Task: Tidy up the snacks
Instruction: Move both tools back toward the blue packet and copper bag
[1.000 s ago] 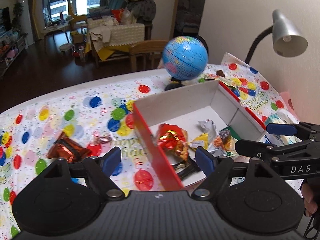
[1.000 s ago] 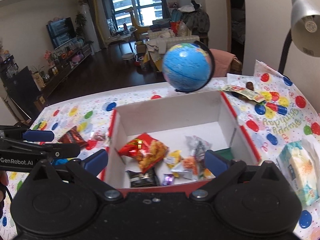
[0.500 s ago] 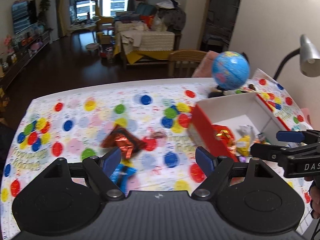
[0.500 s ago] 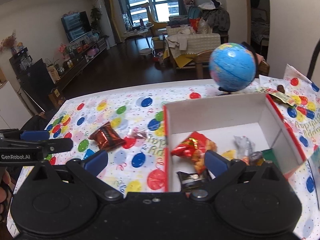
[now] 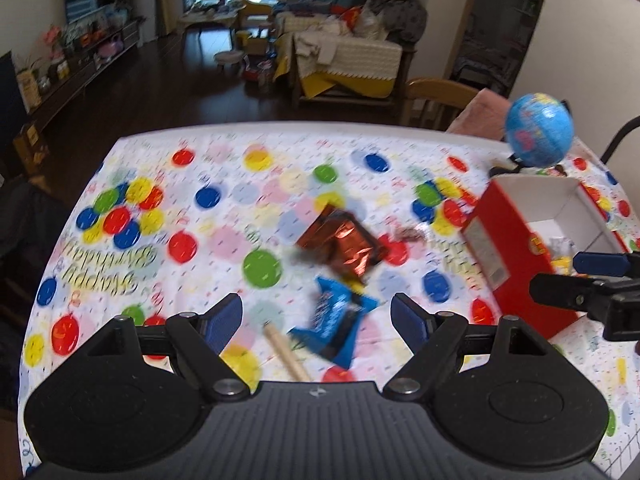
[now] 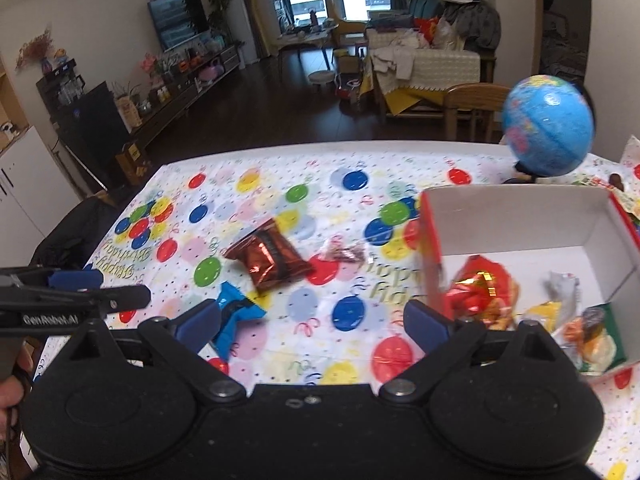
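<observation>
Loose snacks (image 5: 340, 246) left of box (image 5: 504, 248) — globe (image 5: 538, 136) behind

A home living room: sofa (image 6: 424, 60), television (image 6: 178, 18), dining table (image 6: 280, 160).

Left gripper (image 5: 316, 314): jaws wide apart, nothing between the blue pads (image 5: 224, 314), fingers pointing toward 12 o'clock, level and symmetric in its own view. In the right wrist view it enters from 9 o'clock as a dark bar with one blue pad, pointing toward 3 o'clock (bit of the holding hand (image 6: 10, 390) visible at 8 o'clock).

Right gripper (image 6: 314, 318): jaws also spread wide, empty, fingers toward 12 o'clock. In the left wrist view its fingers come in from 3 o'clock, pointing toward 9 o'clock, apart from the left gripper.
</observation>
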Action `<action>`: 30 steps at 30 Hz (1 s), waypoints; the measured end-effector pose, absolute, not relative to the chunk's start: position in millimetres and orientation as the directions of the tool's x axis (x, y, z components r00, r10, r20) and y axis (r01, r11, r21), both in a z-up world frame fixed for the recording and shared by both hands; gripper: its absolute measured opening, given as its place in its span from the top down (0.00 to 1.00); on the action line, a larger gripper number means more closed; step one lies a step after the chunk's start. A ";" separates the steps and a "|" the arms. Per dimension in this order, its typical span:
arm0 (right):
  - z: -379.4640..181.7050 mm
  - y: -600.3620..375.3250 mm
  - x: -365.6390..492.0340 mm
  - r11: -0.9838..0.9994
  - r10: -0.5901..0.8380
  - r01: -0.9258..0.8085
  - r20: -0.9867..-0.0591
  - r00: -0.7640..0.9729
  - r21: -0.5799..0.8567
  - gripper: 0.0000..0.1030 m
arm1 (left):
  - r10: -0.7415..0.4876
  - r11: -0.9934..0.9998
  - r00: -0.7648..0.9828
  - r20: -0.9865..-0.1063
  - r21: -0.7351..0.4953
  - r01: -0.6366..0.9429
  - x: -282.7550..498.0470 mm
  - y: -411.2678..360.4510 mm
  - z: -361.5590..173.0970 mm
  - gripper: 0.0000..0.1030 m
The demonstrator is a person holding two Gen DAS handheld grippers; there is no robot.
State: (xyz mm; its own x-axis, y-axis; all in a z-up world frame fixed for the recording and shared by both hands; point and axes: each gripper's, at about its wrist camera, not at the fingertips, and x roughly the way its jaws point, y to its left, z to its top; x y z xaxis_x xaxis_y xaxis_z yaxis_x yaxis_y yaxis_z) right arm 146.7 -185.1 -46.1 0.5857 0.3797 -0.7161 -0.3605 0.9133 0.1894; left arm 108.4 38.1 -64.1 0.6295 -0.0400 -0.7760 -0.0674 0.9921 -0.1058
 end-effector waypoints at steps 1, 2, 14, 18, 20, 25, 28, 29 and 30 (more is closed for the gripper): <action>-48.5 -180.0 148.2 0.912 0.381 -0.361 -0.721 0.578 0.193 0.05 | -0.032 0.991 0.624 -0.781 -0.105 -0.081 108.5 41.7 -68.8 0.21; -51.3 -174.8 150.2 0.912 0.381 -0.361 -0.728 0.570 0.195 0.05 | -0.020 0.990 0.620 -0.784 -0.102 -0.097 108.5 45.4 -73.6 0.21; -88.9 -122.2 173.3 0.911 0.390 -0.321 -0.797 0.462 0.260 0.10 | 0.000 0.980 0.512 -0.859 -0.103 -0.173 112.6 65.1 -132.3 0.22; -97.3 -108.2 182.0 0.912 0.386 -0.311 -0.814 0.435 0.267 0.10 | -0.005 0.977 0.498 -0.867 -0.110 -0.181 115.9 64.7 -143.6 0.22; -102.7 -102.7 188.4 0.911 0.391 -0.299 -0.822 0.413 0.283 0.12 | -0.009 0.978 0.491 -0.871 -0.110 -0.177 117.2 62.4 -148.7 0.28; -113.6 -86.7 199.6 0.913 0.383 -0.295 -0.840 0.384 0.281 0.14 | -0.007 0.982 0.473 -0.881 -0.096 -0.165 123.0 56.1 -158.6 0.38; -121.0 -80.2 206.7 0.911 0.392 -0.278 -0.848 0.357 0.304 0.17 | -0.011 0.983 0.472 -0.882 -0.096 -0.157 127.9 54.8 -160.9 0.43; -123.8 -78.4 209.0 0.912 0.391 -0.271 -0.851 0.350 0.307 0.17 | -0.015 0.983 0.472 -0.882 -0.099 -0.154 129.3 54.7 -161.5 0.43; -125.8 -76.5 211.1 0.912 0.390 -0.268 -0.854 0.343 0.309 0.18 | -0.020 0.983 0.473 -0.881 -0.103 -0.150 130.3 54.4 -162.1 0.45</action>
